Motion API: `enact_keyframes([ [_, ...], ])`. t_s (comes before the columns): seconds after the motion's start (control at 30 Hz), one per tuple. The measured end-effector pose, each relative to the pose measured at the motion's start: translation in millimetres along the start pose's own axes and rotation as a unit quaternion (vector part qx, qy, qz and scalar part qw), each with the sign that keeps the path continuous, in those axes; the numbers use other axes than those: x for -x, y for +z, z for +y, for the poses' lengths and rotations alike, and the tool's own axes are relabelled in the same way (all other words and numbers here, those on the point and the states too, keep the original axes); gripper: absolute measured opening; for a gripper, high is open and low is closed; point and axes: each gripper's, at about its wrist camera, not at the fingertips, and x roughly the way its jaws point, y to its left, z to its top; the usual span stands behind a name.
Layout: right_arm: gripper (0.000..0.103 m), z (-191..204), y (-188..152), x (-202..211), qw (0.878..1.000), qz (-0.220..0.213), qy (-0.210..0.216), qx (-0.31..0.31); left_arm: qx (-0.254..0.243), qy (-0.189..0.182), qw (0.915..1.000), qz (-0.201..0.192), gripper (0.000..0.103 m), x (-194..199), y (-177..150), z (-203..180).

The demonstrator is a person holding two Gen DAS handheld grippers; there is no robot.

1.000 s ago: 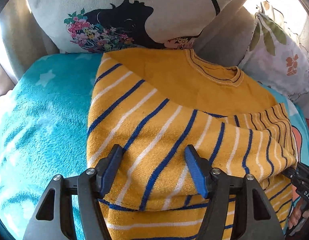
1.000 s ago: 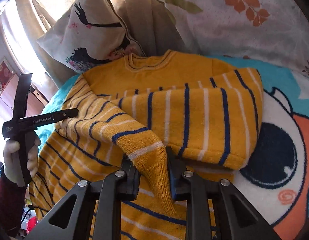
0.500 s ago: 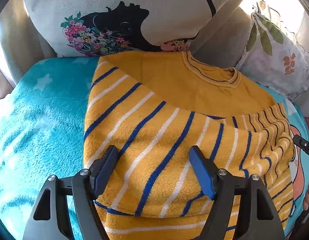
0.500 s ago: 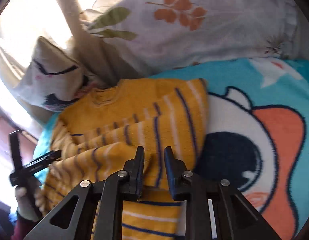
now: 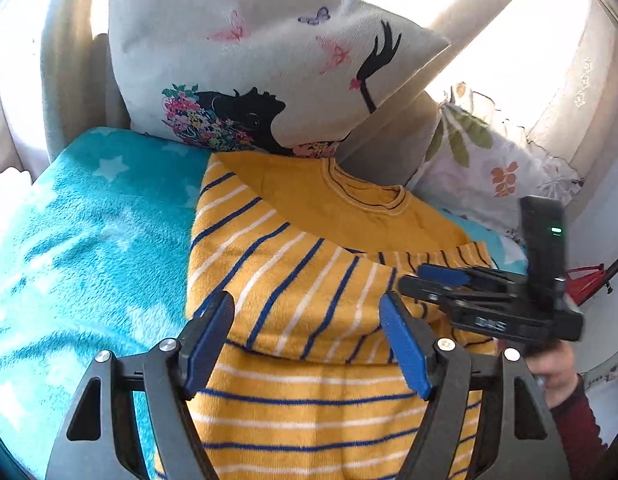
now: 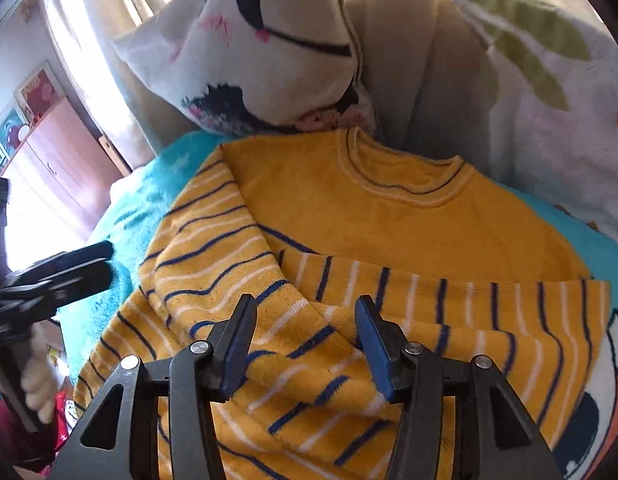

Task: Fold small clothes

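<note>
A small yellow sweater with blue and white stripes lies on a turquoise blanket, collar toward the pillows. Both striped sleeves are folded across its chest. My left gripper is open and empty, hovering over the lower left of the sweater. My right gripper is open and empty, its fingers straddling the folded left sleeve without gripping it. The sweater fills the right wrist view. The right gripper shows in the left wrist view over the sweater's right edge, and the left gripper shows at the left of the right wrist view.
A white pillow with a black silhouette print and a leaf-print pillow stand behind the sweater against beige curtains. The blanket has a cartoon print at the right. A wooden cabinet stands far left.
My right gripper let go of the sleeve it held, opened, and swung back over the sweater. My left gripper pulled back and up slightly, staying open. The sleeve now lies folded across the chest.
</note>
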Motion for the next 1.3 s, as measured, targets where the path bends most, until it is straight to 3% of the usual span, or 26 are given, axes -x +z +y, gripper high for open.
enact_keyframes([
  [0.03,0.029,1,1,-10,1.000,0.010,0.005,0.004,-0.001,-0.007,1.0000,-0.002,0.074,11,-2,2],
  [0.07,0.006,3,1,-16,1.000,0.021,0.020,0.008,-0.003,-0.015,0.9999,-0.005,0.074,23,-4,6],
  [0.13,0.006,0,1,-15,0.999,0.012,0.036,0.004,-0.004,-0.035,0.9993,-0.010,0.074,46,-7,17],
  [0.2,0.006,-3,7,-11,1.000,-0.005,0.018,-0.002,0.000,-0.044,0.9990,-0.010,0.074,65,-5,32],
  [0.27,0.006,-9,17,-14,1.000,-0.016,-0.011,-0.011,0.010,-0.028,0.9994,-0.017,0.074,84,-5,48],
  [0.33,0.006,-12,23,-25,0.999,-0.013,-0.040,-0.013,0.019,0.011,0.9993,-0.030,0.074,102,-6,62],
  [0.47,0.007,-19,25,-50,0.996,0.008,-0.089,-0.019,0.040,0.087,0.9953,-0.016,0.082,113,-17,86],
  [0.53,0.008,-21,21,-40,0.996,-0.011,-0.085,-0.033,0.050,0.091,0.9946,0.008,0.082,101,-24,97],
  [0.67,0.008,-13,-1,11,0.995,-0.070,-0.053,-0.042,0.061,0.084,0.9926,0.063,0.082,50,-51,98],
  [0.73,0.013,-10,-19,34,0.996,-0.077,-0.017,-0.043,0.065,0.074,0.9914,0.086,0.082,23,-66,95],
  [0.8,0.030,-12,-39,40,0.996,-0.066,0.019,-0.057,0.070,0.077,0.9899,0.097,0.082,3,-78,91],
  [0.87,0.032,-27,-59,38,0.996,-0.044,0.000,-0.076,0.076,0.083,0.9886,0.100,0.082,-6,-87,89],
  [0.93,0.030,-50,-75,38,0.992,-0.029,-0.055,-0.106,0.083,0.082,0.9890,0.090,0.082,-3,-93,90],
  [0.97,0.019,-64,-85,44,0.988,-0.031,-0.075,-0.132,0.087,0.081,0.9893,0.084,0.082,1,-95,90],
  [1.0,0.019,-73,-96,56,0.984,-0.043,-0.073,-0.154,0.093,0.078,0.9895,0.079,0.082,6,-97,92],
  [1.03,0.020,-80,-104,68,0.980,-0.057,-0.081,-0.172,0.100,0.074,0.9896,0.073,0.082,11,-100,94],
  [1.1,0.033,-79,-121,94,0.972,-0.089,-0.126,-0.179,0.109,0.069,0.9895,0.064,0.082,18,-106,97],
  [1.17,0.046,-74,-140,115,0.969,-0.109,-0.119,-0.185,0.118,0.061,0.9888,0.068,0.082,20,-114,102],
  [1.3,0.049,-66,-182,128,0.971,-0.100,-0.053,-0.212,0.113,0.038,0.9915,0.052,0.082,29,-127,99],
])
